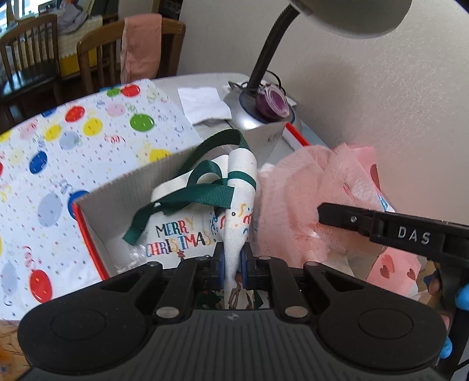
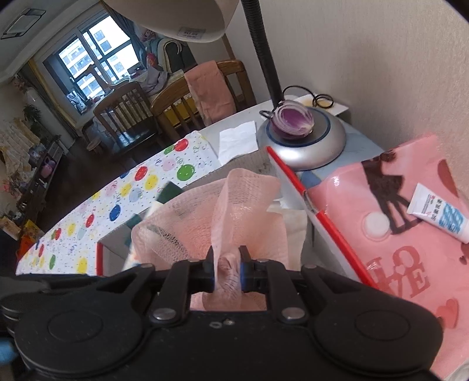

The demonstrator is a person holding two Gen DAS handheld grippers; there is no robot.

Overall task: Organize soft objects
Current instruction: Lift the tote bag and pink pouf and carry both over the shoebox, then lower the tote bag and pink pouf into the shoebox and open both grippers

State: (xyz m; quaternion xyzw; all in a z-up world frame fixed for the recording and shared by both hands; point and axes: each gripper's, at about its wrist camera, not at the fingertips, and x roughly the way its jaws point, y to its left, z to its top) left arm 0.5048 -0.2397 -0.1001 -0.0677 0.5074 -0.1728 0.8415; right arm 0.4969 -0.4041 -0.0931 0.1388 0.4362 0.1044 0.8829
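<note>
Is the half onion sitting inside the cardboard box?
No, the half onion rests on the lamp base, outside the box.

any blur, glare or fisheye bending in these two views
Left wrist: sharp centre, the table edge bows, the lamp shade soft and close. Right wrist: the window blows out white, the pink mesh cloth slightly blurred, glare on the pink bag.

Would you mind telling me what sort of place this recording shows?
Most likely a lived-in home's dining area: wooden dining chairs, a window facing apartment blocks, and a desk lamp on the party-print tablecloth.
</note>
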